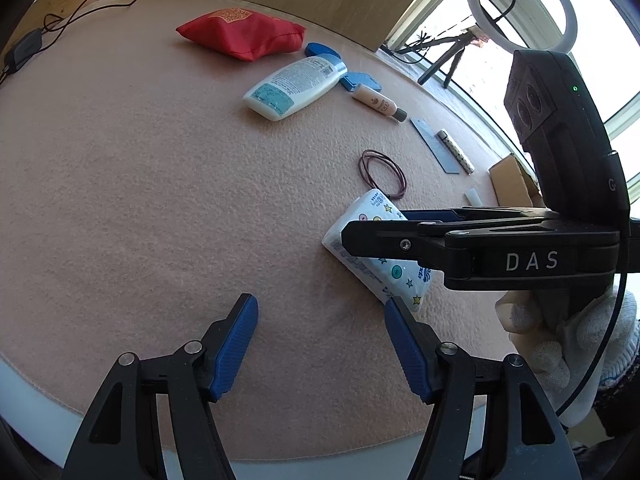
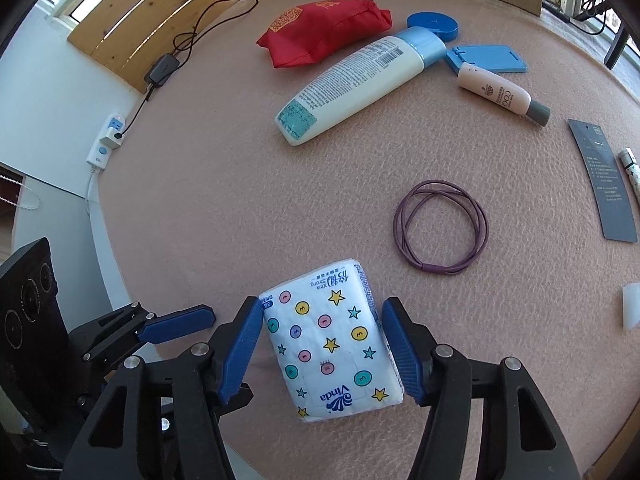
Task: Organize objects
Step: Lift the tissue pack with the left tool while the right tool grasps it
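A white tissue pack point(image 2: 328, 344) printed with stars and dots lies on the pink felt mat point(image 2: 240, 216) near its front edge. My right gripper point(image 2: 322, 304) is open and straddles the pack, one blue pad close on each side. In the left wrist view the same gripper point(image 1: 376, 226) reaches in from the right over the pack point(image 1: 384, 272), held by a gloved hand point(image 1: 560, 344). My left gripper point(image 1: 320, 302) is open over bare mat to the left of the pack, with nothing between its fingers; it also shows at the lower left point(image 2: 172, 316).
Farther back lie purple hair ties point(image 2: 440, 228), a white lotion bottle point(image 2: 360, 84), a red pouch point(image 2: 324, 32), a blue round tin point(image 2: 432, 24), a blue flat case point(image 2: 488, 58), a pink tube point(image 2: 500, 94), a dark card point(image 2: 604, 180) and a patterned pen point(image 1: 456, 152). A power strip point(image 2: 106, 144) sits off the mat's left.
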Motion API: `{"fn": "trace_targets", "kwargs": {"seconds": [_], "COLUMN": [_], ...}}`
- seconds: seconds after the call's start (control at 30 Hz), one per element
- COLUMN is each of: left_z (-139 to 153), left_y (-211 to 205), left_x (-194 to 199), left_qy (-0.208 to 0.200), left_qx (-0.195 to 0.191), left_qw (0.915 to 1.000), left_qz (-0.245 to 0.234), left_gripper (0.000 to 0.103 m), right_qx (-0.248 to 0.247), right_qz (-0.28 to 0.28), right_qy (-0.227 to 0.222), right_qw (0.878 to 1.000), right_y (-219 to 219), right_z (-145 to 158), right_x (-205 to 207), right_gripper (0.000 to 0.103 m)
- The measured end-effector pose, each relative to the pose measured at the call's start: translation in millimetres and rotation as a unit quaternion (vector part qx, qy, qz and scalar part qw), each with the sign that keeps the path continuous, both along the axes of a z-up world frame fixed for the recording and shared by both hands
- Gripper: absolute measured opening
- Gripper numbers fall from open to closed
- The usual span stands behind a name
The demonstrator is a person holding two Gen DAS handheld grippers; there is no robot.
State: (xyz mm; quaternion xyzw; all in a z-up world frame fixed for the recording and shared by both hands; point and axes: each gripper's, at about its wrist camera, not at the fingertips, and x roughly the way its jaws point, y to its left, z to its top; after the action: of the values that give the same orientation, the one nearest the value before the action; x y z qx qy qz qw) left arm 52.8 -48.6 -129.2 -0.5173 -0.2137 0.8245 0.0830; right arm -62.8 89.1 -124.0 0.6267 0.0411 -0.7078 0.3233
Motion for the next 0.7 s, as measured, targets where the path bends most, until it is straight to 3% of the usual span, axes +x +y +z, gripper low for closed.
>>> {"fn": "trace_targets", "kwargs": {"seconds": [0.6, 0.7], "left_z": [4, 3], "left_y": [54, 58], "left_x": [-17, -17], "left_qy": [-0.005, -0.008], "left_qx": [0.019, 0.024], "left_qw": [0.9967, 0.9961], "left_qz": [-0.079, -0.085], "left_gripper": [0.068, 0.057], "right_qx": [-0.029, -0.043], "right_qz": [-0.055, -0.047], "right_qy": [-0.029, -0.038], "right_qw": [0.998, 0.997], "right_y": [43, 42], "right_z": [-5, -5], "right_x": [7, 10], "right_gripper": [0.055, 0.042]}}
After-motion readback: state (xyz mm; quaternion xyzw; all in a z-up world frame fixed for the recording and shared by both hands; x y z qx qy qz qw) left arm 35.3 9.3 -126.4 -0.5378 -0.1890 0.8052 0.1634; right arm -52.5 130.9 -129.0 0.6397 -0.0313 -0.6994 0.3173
